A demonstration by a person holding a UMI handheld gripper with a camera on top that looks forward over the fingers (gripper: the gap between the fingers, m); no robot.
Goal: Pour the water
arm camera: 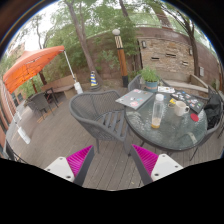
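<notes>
My gripper (112, 160) hangs open above the wooden deck, its two pink pads (80, 158) wide apart with nothing between them. Beyond the fingers, to the right, stands a round glass table (150, 128). On it a clear plastic bottle (158, 110) stands upright near the middle. A small cup (182, 108) sits a little to the right of the bottle. The bottle is well ahead of the fingers and apart from them.
A grey metal patio chair (100, 110) stands just left of the table, straight ahead. A laptop (133, 98), a potted plant (151, 76) and small items lie on the table. An orange umbrella (33, 68) covers more chairs at far left. Decking (60, 140) lies below.
</notes>
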